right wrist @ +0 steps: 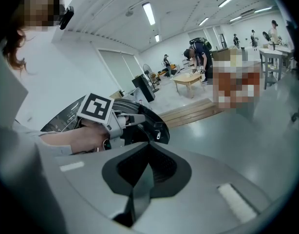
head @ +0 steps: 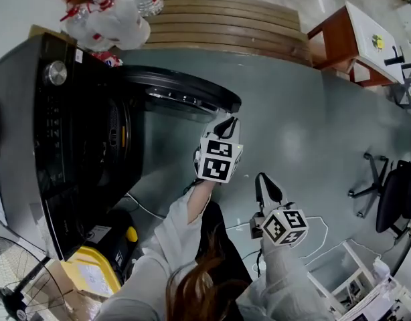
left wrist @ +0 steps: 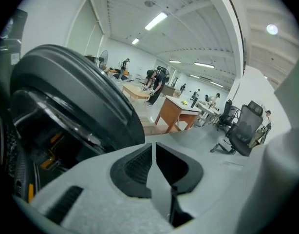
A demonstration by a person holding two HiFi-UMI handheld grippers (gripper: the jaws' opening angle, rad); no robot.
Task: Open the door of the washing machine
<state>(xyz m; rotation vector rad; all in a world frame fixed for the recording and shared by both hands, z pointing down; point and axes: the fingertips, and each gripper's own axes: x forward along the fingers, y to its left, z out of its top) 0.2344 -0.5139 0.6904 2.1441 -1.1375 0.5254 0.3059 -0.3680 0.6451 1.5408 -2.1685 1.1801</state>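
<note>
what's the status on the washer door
left gripper jaws a crack apart, empty, by the door rim. right gripper shut, empty. door open wide. nothing blocking.

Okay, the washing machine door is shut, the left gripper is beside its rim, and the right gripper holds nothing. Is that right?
Not quite. The door of the washing machine is not shut: it stands swung open, as the head view shows. The rest holds: the left gripper is beside its rim, and the right gripper holds nothing.
</note>
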